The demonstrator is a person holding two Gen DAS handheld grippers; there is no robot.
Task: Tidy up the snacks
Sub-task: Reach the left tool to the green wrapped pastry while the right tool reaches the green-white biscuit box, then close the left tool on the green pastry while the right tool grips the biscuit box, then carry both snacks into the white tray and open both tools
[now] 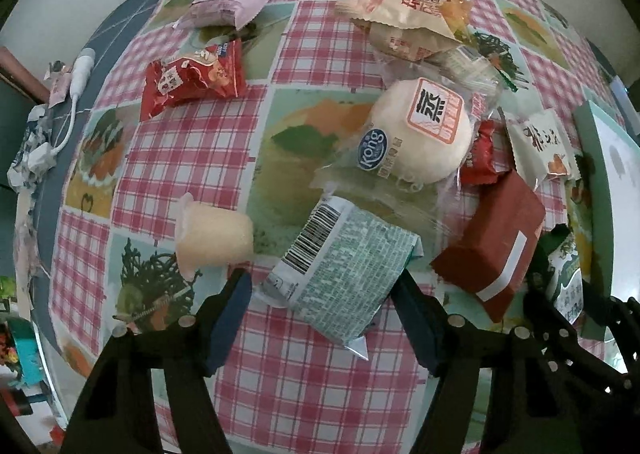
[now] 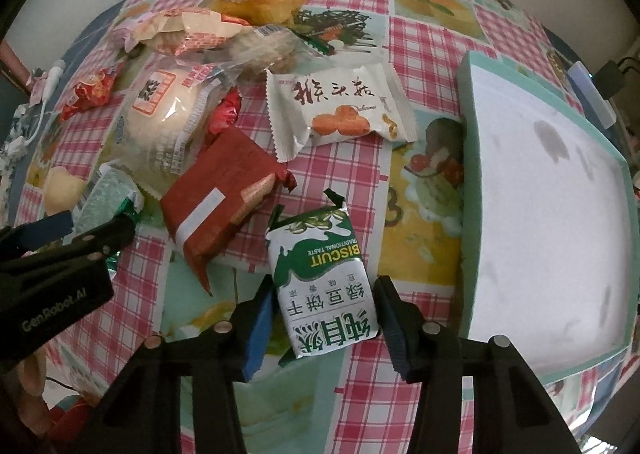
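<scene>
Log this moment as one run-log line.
left gripper: around pale green packet | right gripper: around biscuit packet | tray: empty

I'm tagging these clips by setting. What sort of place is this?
Most likely a home dining or kitchen table. A checked tablecloth printed with food pictures covers it, wrapped snacks such as a steamed bun and a biscuit pack lie scattered on it, and a charger cable sits at its edge.

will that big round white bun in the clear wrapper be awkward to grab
Probably. The white bun looks soft, so a hard squeeze may dent it. Its loose clear wrapper looks slippery and could crumple before the bun moves. Being round, it might roll if nudged.
</scene>
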